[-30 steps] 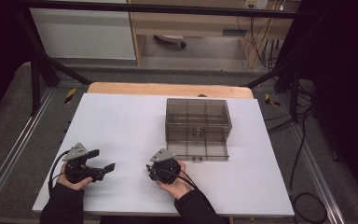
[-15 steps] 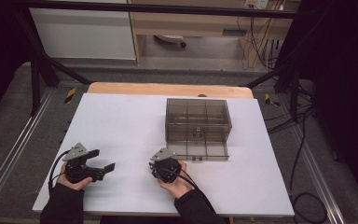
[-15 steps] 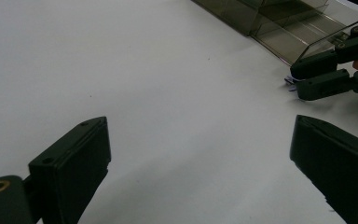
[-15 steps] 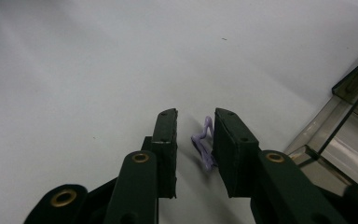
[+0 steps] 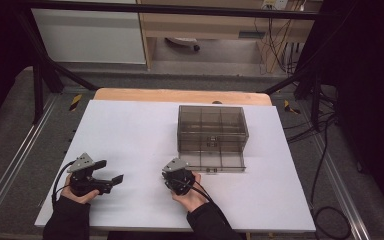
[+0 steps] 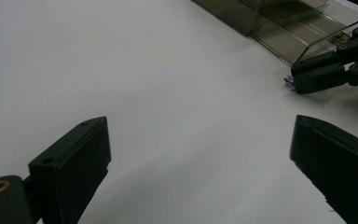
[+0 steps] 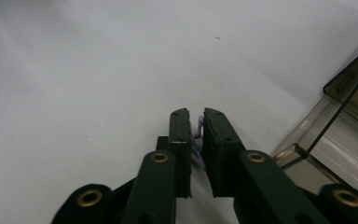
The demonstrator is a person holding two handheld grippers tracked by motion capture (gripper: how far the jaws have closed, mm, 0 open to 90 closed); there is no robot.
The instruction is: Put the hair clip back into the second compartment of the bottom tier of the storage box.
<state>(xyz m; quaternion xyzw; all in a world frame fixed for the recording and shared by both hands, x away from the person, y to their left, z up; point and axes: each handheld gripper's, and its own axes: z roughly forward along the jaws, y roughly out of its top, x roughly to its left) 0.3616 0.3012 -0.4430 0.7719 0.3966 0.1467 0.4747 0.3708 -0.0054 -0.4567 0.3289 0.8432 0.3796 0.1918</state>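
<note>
Nearest the desk's front edge, the person's two dark sleeves come in, each hand wrapped around a tool. The left tool (image 5: 111, 179) rests low over the white desk (image 5: 130, 130) at the near left, tips pointing toward the right hand, and its jaws stand wide apart with only bare desk surface between them. The right tool (image 5: 172, 176) sits near the middle of the front edge, just in front of the box's pulled-out drawer. Its jaws have just been closing, and in the right gripper view they are drawn almost together, pinching a small purple-white scrap (image 7: 198, 133) whose edge peeks out between the pads at the tips; what the scrap is I cannot make out, it is too small. The left gripper view shows the same scrap sticking out of the right tool's tip close above the desk, right beside the drawer's near corner. Just beyond the right tool lies the clear drawer (image 5: 215, 162), slid forward out of the bottom of the smoky transparent box (image 5: 212, 127), which stands right of the desk's centre and is divided inside into compartments. Farther back, the wooden strip (image 5: 180, 96) of the desk's far edge shows past the white sheet, and behind that is grey floor with cables (image 5: 275, 40).
</note>
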